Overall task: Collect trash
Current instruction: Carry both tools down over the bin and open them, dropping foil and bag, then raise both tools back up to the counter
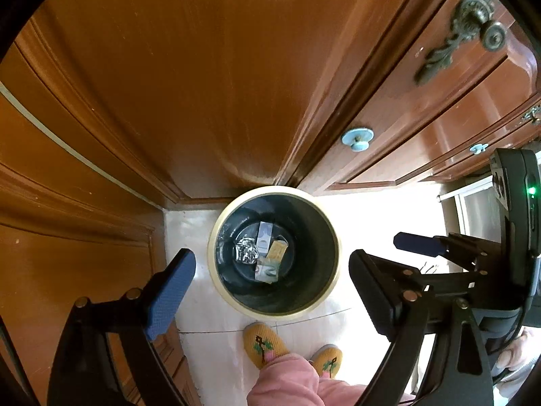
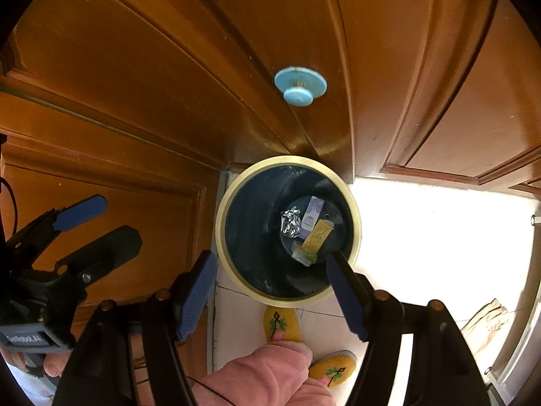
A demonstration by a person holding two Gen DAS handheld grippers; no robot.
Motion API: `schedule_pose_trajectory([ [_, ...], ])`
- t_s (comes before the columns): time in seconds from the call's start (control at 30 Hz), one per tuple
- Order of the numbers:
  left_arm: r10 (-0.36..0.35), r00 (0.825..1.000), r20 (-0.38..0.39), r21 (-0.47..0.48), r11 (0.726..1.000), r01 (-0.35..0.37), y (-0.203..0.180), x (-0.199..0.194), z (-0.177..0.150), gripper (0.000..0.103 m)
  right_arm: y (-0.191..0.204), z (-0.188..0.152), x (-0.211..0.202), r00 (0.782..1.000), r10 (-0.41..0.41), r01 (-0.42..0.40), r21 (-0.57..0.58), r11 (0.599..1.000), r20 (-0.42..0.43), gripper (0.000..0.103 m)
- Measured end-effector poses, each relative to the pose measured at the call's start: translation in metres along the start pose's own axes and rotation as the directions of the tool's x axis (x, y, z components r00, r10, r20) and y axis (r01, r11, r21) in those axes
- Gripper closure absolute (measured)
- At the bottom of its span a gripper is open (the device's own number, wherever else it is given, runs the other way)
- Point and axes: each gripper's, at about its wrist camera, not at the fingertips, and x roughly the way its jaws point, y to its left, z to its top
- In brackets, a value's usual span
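Four pieces of trash lie on the bottom of the round bin (image 1: pixel 274 299), dark inside with a cream rim, which stands on pale floor tile in the corner between wooden cabinet panels: one crumpled foil ball (image 1: pixel 247 251), one small white-and-lilac carton (image 1: pixel 264 237), one yellow packet (image 1: pixel 278 249), and one greenish wrapper (image 1: pixel 267 270) nearest the viewer. All four rest close together, touching or overlapping. Left gripper (image 1: pixel 270 291): jaws spread wide, nothing between them, poised above the bin mouth. Right gripper (image 2: pixel 270 291): likewise spread and empty, its pads framing the bin (image 2: pixel 233 223) from above, with the same foil ball (image 2: pixel 291 222), carton (image 2: pixel 312 215), yellow packet (image 2: pixel 317 237) and greenish wrapper (image 2: pixel 304 255) visible inside. Incidental items: yellow knitted slippers (image 1: pixel 265 341) at the bin's near edge, a blue round knob (image 2: pixel 300 84) on the cabinet door. Assessment: with both tools empty and the items binned, depositing looks complete for what is visible; no loose trash shows on the visible floor. Whether more remains elsewhere cannot be told from these views.
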Motion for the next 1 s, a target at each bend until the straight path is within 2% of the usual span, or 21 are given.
schedule_pose_trajectory([
  [0.17, 0.006, 1.0, 0.009, -0.008, 1.0, -0.006, -0.002, -0.024, 0.001, 0.012, 0.006, 0.001, -0.024, 1.0, -0.005, 0.004, 0.027, 1.0, 0.011, 0.034],
  [0.33, 0.015, 1.0, 0.024, -0.005, 1.0, -0.014, -0.006, -0.067, 0.007, 0.012, 0.023, -0.002, -0.063, 1.0, -0.016, 0.016, 0.022, 1.0, 0.022, 0.034],
  [0.67, 0.041, 0.997, 0.059, -0.002, 0.999, -0.041, -0.024, -0.181, 0.025, 0.012, 0.059, -0.009, -0.154, 0.999, -0.032, 0.031, 0.011, 0.999, 0.032, 0.034],
  [1.0, 0.043, 0.991, 0.123, -0.035, 0.999, -0.039, -0.035, -0.295, 0.037, 0.012, 0.098, -0.014, -0.253, 0.994, -0.039, 0.04, -0.013, 0.999, 0.098, 0.034],
])
